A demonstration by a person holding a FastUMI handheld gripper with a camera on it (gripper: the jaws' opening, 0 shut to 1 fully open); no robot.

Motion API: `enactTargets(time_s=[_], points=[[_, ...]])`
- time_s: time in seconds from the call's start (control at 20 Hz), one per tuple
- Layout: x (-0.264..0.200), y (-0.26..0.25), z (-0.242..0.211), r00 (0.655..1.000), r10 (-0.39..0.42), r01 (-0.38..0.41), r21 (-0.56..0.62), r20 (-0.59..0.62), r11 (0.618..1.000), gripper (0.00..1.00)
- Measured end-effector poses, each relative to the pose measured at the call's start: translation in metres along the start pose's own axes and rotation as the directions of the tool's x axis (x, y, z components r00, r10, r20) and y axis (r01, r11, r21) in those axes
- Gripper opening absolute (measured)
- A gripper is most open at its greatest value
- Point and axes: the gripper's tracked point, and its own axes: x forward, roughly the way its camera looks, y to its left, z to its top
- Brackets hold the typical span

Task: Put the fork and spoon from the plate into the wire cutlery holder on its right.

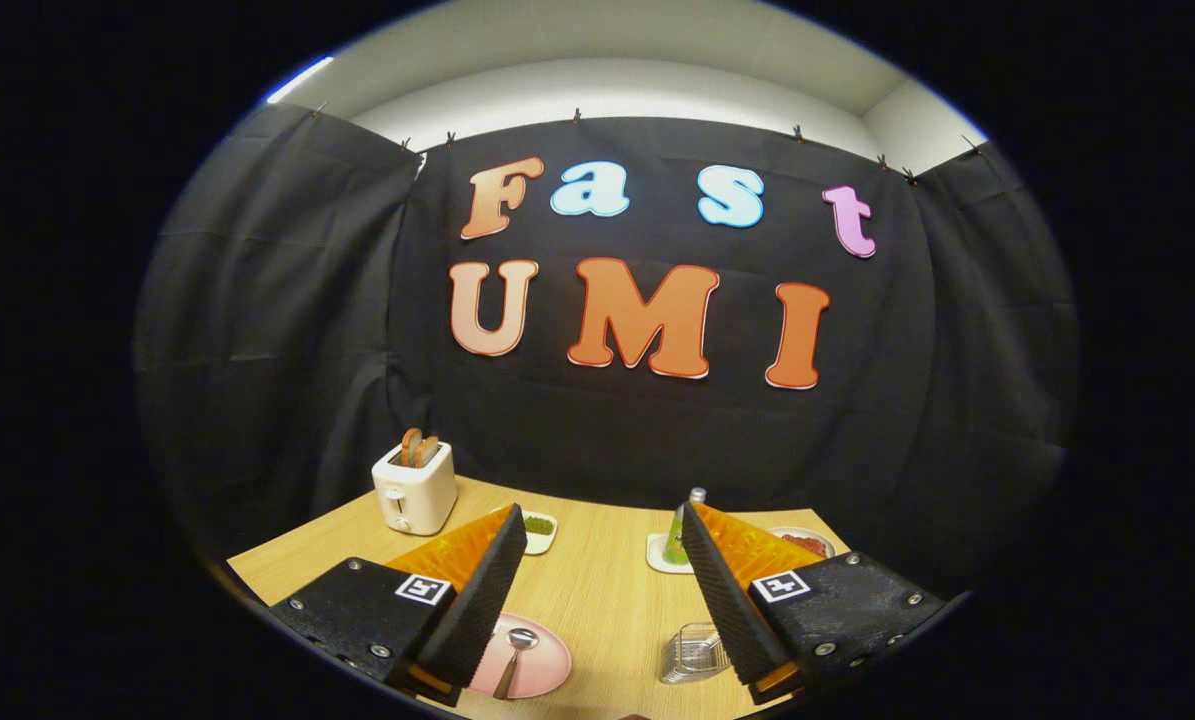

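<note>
One gripper (603, 590) is seen, its fingers spread wide with nothing held between them. One spoon (514, 657) is counted on one pink plate (547, 668) by the left finger, which partly covers the plate; whether a fork lies there cannot be told. One wire cutlery holder (694, 652) stands beside the right finger, partly hidden. One toaster (415, 487) and three small dishes are seen beyond.

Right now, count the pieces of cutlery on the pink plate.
1: a spoon lies on the pink plate, beside the left finger of the open tongs. That finger covers part of the plate, so a fork may be hidden.
</note>
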Motion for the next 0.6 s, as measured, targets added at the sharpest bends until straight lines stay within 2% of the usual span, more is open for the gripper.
enactTargets(time_s=[0.3, 0.6], points=[[0.016, 0.041, -0.07, 0.979, 0.015, -0.014, 0.008, -0.206, 1.0, 0.86], [0.023, 0.073, -0.148, 0.912, 0.043, -0.056, -0.021, -0.407, 0.998, 0.77]])
